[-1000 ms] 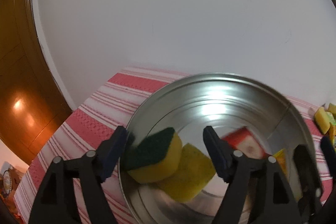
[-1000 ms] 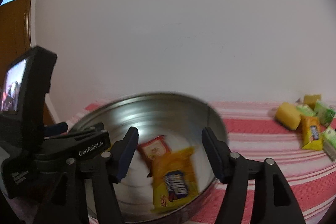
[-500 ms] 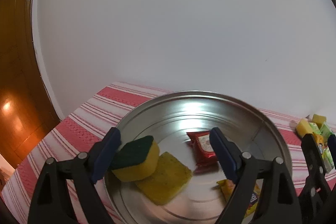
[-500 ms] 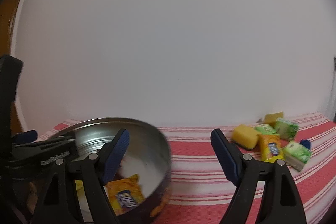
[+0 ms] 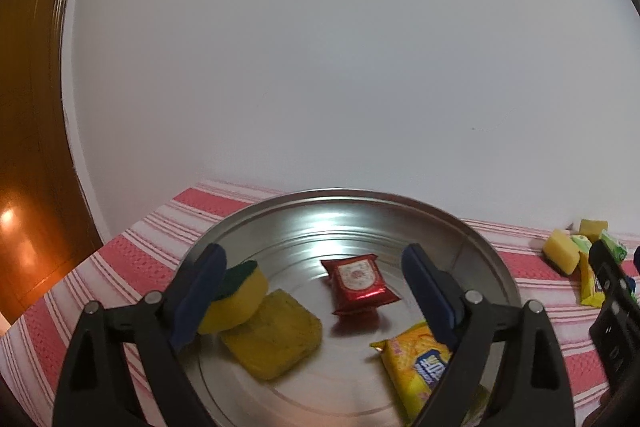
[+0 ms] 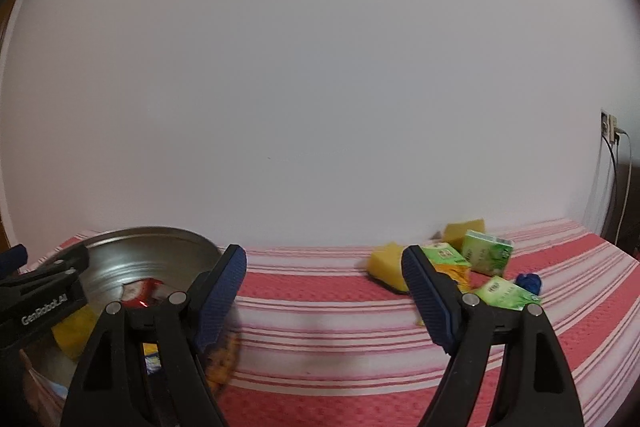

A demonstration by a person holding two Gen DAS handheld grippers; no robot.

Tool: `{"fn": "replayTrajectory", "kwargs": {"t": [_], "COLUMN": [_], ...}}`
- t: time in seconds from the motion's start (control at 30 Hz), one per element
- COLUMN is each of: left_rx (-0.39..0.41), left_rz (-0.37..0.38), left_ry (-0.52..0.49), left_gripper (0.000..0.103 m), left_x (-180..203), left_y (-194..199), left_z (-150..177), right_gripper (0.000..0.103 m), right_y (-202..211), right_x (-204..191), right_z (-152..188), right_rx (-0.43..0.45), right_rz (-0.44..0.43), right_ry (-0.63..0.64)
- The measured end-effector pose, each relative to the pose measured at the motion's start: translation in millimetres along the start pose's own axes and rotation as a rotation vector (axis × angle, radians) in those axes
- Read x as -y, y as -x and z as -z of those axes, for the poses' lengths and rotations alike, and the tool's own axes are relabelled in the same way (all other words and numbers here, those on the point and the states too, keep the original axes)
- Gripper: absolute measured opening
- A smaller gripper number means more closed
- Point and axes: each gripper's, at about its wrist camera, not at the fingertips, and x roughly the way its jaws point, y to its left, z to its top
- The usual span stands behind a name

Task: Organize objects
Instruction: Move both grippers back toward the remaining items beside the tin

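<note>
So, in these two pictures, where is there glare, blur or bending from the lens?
Left wrist view: bright glare on the inner back wall of the metal basin, an orange light reflection on the wooden door, and the wall edge curves from the fisheye lens. Right wrist view: the basin and the packets inside look smeared, while the green cartons are fairly sharp; dark corners in both.

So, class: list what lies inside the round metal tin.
Inside the metal tin: a green-topped sponge resting partly on a flat yellow sponge, a red packet and a yellow biscuit packet. The left claw hides part of the floor.
</note>
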Motion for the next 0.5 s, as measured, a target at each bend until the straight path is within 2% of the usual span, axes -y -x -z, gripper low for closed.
{"fn": "replayTrajectory", "kwargs": {"t": [0.17,0.23,0.5], "left_rx": [0.044,0.034,-0.01], "left_rz": [0.008,0.004,0.011], "left_ry": [-0.078,-0.097,-0.061], "left_gripper": [0.091,0.091,0.091], "left_x": [19,25,35], "left_y": [11,11,13], "left_z": [9,12,16], "right_gripper": [0.082,0.082,0.082], "right_y": [1,7,3], "right_x": [21,28,60], "right_z": [0,-3,0], "right_rx": [-0.019,-0.018,-0.027], "right_rz": [0.021,0.033,0.044], "right_ry": [-0.018,-0.005,0.007]}}
